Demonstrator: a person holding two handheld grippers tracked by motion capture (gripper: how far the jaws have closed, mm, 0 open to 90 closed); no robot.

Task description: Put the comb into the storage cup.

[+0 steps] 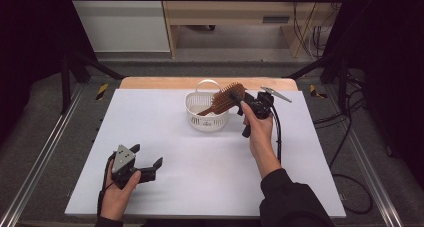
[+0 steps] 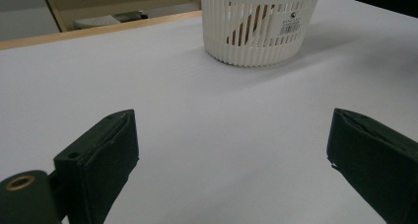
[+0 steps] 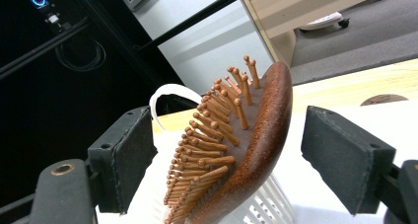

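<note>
One white basket [image 1: 206, 112] with slots in its sides stands near the far edge of the white surface [image 1: 200, 172], and a brown wooden hairbrush [image 1: 223, 100] leans in it, handle down and head poking out over the rim. A small sticker [image 2: 288, 24] with a barcode is on the basket's side, but its writing is too tiny to read. The right tool [image 3: 229, 155] has its jaws wide apart on both sides of the brush head without pressing it, and the left tool [image 2: 231, 160] sits open and empty near the front of the surface.

Both hand-held grippers are black: the left hand-held gripper [image 1: 148, 168] carries a grey three-cornered plate, the right hand-held gripper [image 1: 246, 103] trails a black cable. Dark padded jaws, brass-ringed screw holes, black sleeves.
</note>
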